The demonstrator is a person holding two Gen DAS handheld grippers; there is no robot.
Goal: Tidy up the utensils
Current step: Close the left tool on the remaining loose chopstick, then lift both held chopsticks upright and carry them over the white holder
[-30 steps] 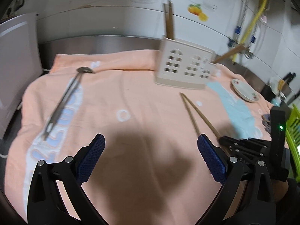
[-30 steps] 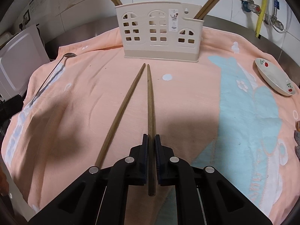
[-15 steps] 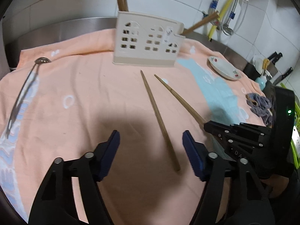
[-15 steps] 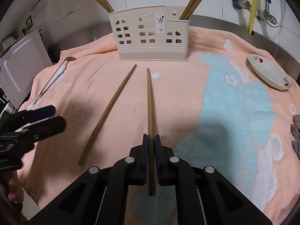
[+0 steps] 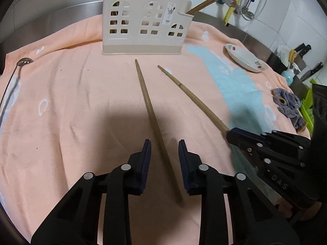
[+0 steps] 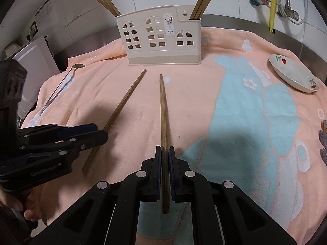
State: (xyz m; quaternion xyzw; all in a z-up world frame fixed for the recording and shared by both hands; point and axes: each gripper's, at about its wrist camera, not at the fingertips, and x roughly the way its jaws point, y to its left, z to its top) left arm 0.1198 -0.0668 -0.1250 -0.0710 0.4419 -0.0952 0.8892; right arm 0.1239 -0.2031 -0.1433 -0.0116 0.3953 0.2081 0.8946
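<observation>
My right gripper [image 6: 164, 151] is shut on a wooden chopstick [image 6: 163, 110] that points at the beige utensil holder [image 6: 159, 40]; it also shows in the left wrist view [image 5: 230, 135]. A second chopstick [image 5: 153, 118] lies on the peach towel [image 5: 71, 102], its near end between the pads of my left gripper [image 5: 163, 145], which is partly open around it without touching. In the right wrist view this chopstick [image 6: 122, 106] runs under my left gripper [image 6: 98, 134]. The holder [image 5: 143, 24] has several chopsticks standing in it.
A metal slotted spoon [image 5: 12, 77] lies at the towel's left edge. A small flowered dish [image 5: 244, 60] sits at the right. A grey cloth [image 5: 290, 106] lies far right. Knives and a bottle [image 5: 292, 71] stand beyond it. A white board [image 6: 34, 69] leans at left.
My left gripper has swung right over the loose chopstick and its jaws have narrowed around it. My right gripper has kept hold of its chopstick and drawn back a little.
</observation>
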